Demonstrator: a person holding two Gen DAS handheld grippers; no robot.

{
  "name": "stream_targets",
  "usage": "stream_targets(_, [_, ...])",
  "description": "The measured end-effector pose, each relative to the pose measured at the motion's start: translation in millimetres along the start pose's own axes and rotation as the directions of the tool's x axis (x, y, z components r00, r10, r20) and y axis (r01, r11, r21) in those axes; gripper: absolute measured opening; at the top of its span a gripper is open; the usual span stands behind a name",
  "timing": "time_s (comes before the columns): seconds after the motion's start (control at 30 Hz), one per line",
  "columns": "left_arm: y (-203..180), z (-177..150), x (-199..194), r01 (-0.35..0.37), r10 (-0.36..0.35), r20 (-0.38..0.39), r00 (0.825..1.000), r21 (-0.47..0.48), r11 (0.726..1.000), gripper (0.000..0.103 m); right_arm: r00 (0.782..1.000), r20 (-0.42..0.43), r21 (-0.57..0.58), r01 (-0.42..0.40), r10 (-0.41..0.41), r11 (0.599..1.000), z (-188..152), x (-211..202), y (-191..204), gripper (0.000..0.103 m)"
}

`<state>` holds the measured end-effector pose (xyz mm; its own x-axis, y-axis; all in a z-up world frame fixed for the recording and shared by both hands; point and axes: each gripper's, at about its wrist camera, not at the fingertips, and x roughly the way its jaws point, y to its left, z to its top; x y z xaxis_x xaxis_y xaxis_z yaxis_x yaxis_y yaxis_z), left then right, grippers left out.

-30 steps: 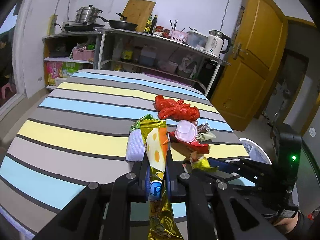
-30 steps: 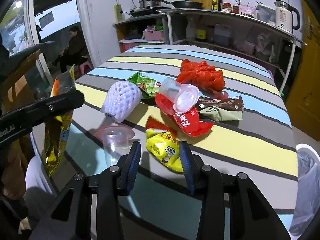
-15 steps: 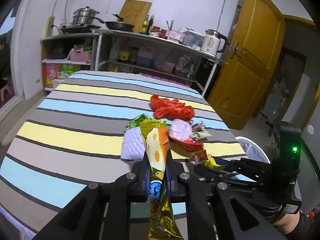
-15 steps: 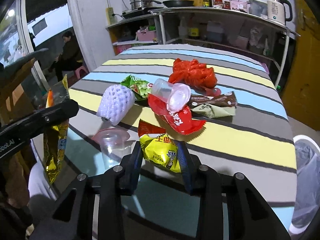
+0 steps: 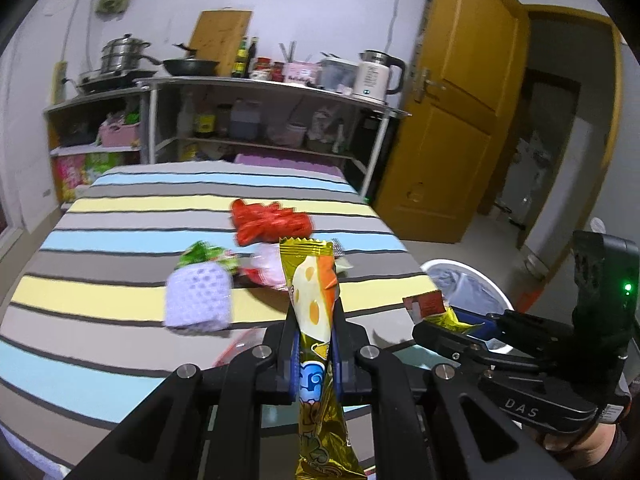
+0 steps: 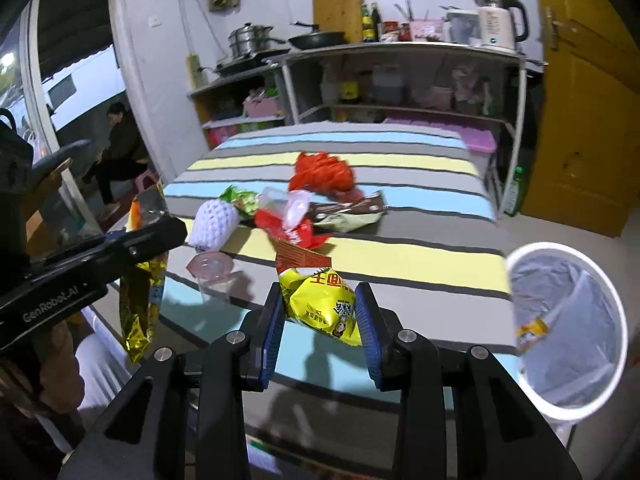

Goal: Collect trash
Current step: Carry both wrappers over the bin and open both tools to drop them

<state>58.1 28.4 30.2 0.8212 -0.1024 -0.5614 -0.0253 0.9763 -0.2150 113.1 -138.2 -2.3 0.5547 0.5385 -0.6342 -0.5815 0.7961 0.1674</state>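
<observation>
Left wrist view: the left gripper is clamped on a long gold snack wrapper, upright between the blue pads, a cheese wedge printed on its orange top, held above the near edge of the striped tabletop. Beyond it lie a purple foam fruit net, a green wrapper and a crumpled red plastic bag. To the right, the right gripper, marked "DAS", pinches a yellow packet.

Right wrist view: the right gripper squeezes that yellow snack packet, red torn top, Chinese characters printed on it, off the tabletop's near edge. A clear plastic cup stands near that edge; another lies tipped on a red wrapper. Beside the right edge, the white trash bin with a clear liner holds one small yellow scrap. The left gripper body reads "GenRobot.AI".
</observation>
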Motion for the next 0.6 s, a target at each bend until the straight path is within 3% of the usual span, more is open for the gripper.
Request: stream_targets(0.6, [-83, 24, 32, 0.131, -0.130, -0.016, 0.991, 0.116, 0.985, 0.012, 0.986, 0.063, 0.105, 0.150, -0.157, 0.983, -7, -53, -69, 0.036])
